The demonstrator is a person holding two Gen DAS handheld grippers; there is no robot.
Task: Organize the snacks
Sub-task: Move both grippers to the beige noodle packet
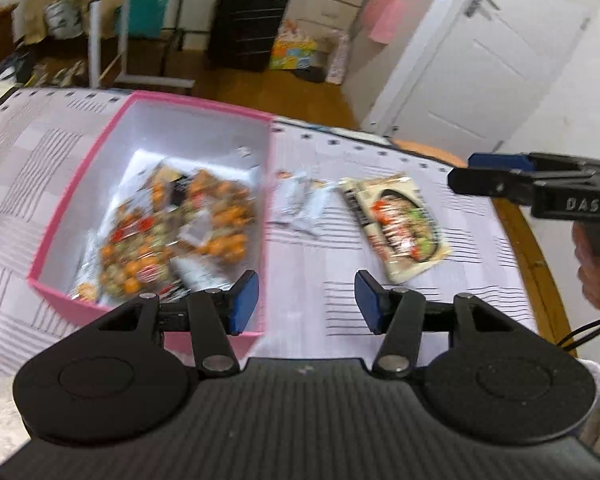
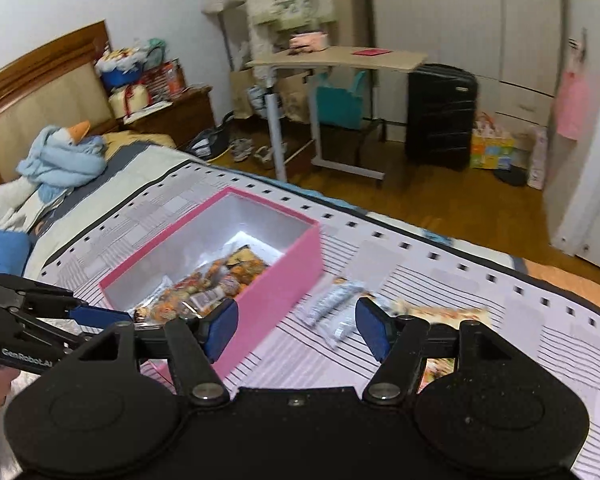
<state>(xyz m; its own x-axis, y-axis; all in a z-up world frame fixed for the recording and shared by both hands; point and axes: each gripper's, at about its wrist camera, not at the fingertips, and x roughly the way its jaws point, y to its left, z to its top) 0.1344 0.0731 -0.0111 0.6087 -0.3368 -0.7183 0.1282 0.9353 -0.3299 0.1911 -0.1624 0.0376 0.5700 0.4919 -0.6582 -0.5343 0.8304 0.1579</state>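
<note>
The left gripper (image 1: 306, 300) and right gripper (image 2: 296, 330) hover spread wide and empty above the striped bedsheet (image 1: 380, 300), where a flat, cream foil snack packet (image 1: 398, 224), likely light, crinkly and slippery, lies beside the pink cardboard box (image 1: 264, 208); pinch its edge

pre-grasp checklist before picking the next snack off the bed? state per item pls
1. Left gripper open and empty: ok.
2. Right gripper open and empty: ok.
3. Pink box open-topped, with room above the snack packets already inside: ok.
4. Loose targets out of the box: white wrapped bars and a flat noodle-picture packet lie on the striped bedspread, beside the box: ok.
5. Grippers apart from each other: ok.
6. Image sharpness for aiming: not ok, both views are motion-blurred.
</note>
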